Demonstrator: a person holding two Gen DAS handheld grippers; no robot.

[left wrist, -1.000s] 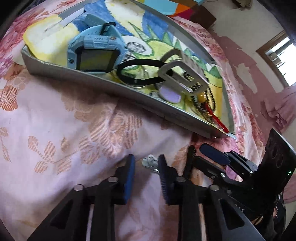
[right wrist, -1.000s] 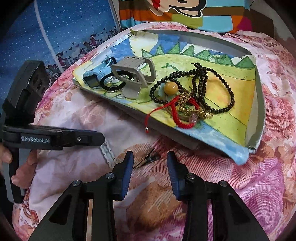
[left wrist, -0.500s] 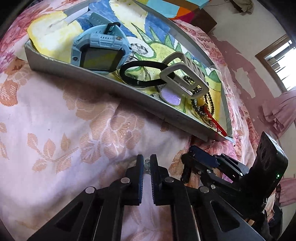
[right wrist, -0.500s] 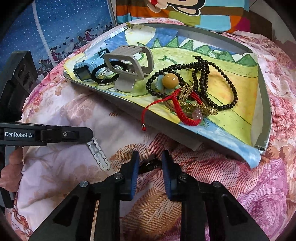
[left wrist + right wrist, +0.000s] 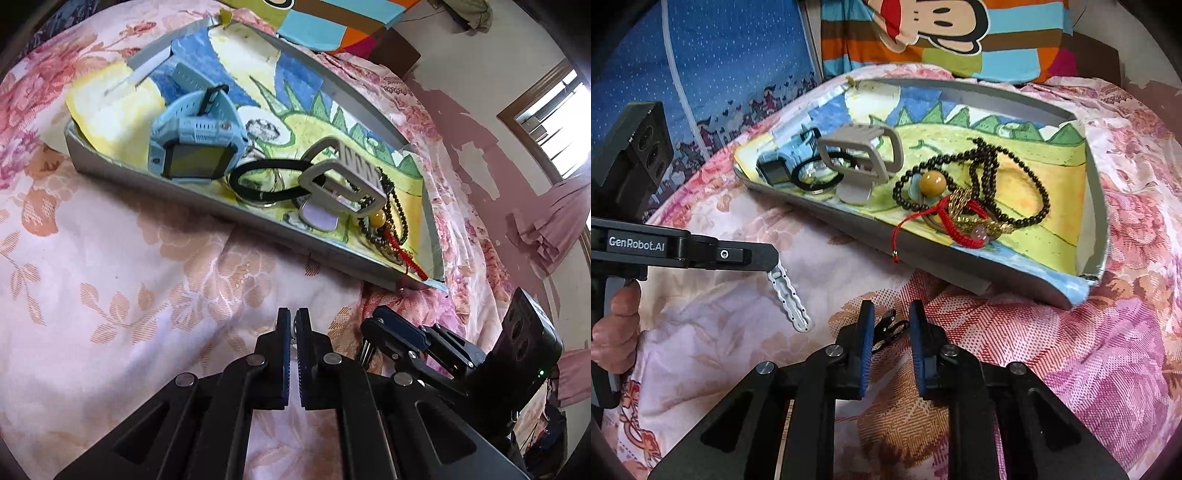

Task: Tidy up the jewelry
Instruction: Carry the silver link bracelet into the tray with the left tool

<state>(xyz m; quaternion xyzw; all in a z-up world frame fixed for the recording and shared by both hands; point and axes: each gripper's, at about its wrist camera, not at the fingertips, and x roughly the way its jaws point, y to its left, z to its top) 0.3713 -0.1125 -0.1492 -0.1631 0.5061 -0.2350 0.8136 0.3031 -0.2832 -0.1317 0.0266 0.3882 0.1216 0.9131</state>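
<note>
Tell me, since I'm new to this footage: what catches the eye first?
The grey tray on the floral bedspread, lined with a bright drawing, holds a blue watch, a beige clip and a tangle of black beads with a red cord. In front, the left gripper pinches a white hair clip, while the right gripper flanks a black clip.

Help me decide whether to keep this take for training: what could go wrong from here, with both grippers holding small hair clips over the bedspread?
The left gripper pinches only the end of the white wavy clip, so it may swing or slip out. The black clip sits loosely between the right gripper fingers and could drop. The tray is crowded on its near side, so a placement may snag the black bead necklace.
</note>
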